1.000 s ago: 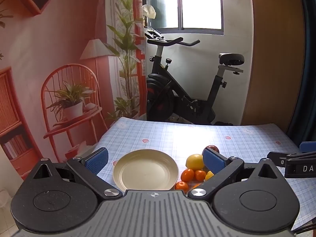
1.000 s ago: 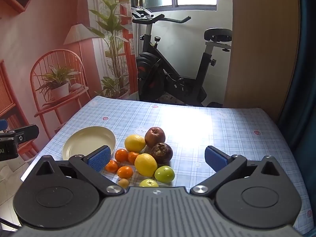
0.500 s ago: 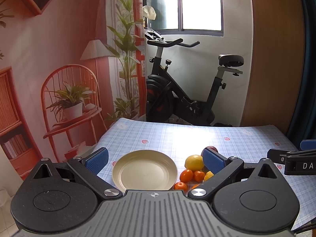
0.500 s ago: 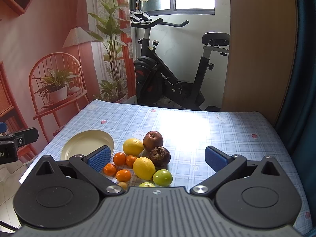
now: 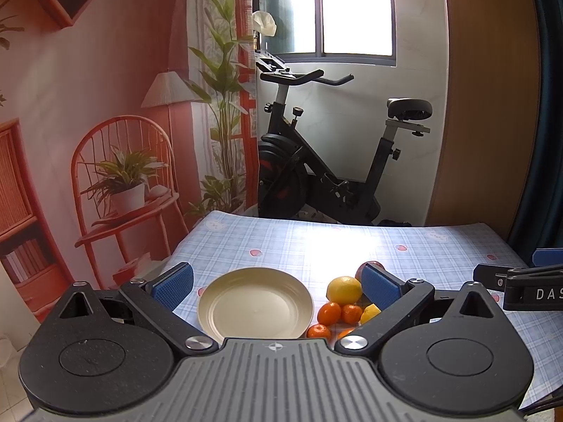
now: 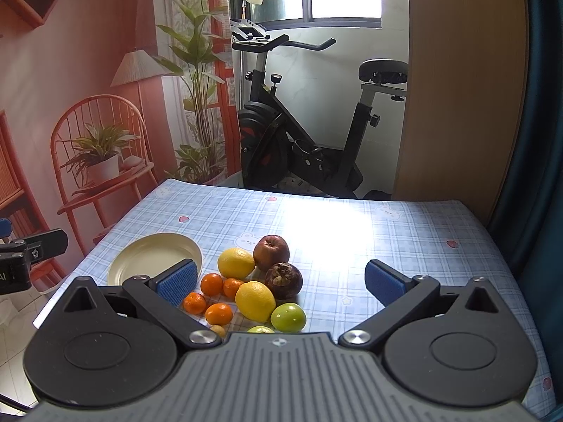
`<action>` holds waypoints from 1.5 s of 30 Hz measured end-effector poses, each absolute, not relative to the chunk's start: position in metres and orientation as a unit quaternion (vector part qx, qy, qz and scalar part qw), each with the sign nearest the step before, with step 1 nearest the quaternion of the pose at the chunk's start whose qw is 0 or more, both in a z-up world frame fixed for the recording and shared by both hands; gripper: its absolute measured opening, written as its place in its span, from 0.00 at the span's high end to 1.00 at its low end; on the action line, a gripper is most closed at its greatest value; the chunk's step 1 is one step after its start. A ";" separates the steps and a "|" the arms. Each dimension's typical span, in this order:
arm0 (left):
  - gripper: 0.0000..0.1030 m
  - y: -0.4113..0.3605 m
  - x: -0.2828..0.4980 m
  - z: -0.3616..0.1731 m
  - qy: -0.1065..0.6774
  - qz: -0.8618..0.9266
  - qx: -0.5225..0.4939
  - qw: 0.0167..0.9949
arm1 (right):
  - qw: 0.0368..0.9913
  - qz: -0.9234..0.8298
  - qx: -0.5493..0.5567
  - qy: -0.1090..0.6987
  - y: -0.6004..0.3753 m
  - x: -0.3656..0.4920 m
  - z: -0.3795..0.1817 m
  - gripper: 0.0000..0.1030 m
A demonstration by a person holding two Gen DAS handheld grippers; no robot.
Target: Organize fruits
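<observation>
The cream plate [image 5: 255,302] holds nothing; fruits [image 6: 255,300] cluster right of it. Left gripper [image 5: 276,285] and right gripper [image 6: 281,281] hover above, jaws released.

My left gripper [image 5: 276,286]: jaws spread wide, nothing between the blue pads [image 5: 172,285], held level. My right gripper [image 6: 281,281]: same, jaws wide apart, empty, level. Each shows at the edge of the other's view, so they sit side by side.
</observation>
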State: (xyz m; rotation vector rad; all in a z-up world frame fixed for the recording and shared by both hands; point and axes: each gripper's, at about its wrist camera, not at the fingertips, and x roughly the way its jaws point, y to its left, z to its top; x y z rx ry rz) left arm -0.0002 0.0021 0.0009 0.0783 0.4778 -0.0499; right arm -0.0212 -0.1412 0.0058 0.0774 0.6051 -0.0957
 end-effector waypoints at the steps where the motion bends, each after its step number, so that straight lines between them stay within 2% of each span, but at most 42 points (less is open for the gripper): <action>1: 0.01 0.002 0.000 0.001 0.236 -0.025 0.039 0.971 | 0.953 -0.047 0.038 0.298 -0.142 -0.021 0.006 0.00; 45: 0.01 0.002 0.001 -0.001 0.242 -0.028 0.035 0.969 | 0.954 -0.047 0.038 0.294 -0.148 -0.020 0.013 0.00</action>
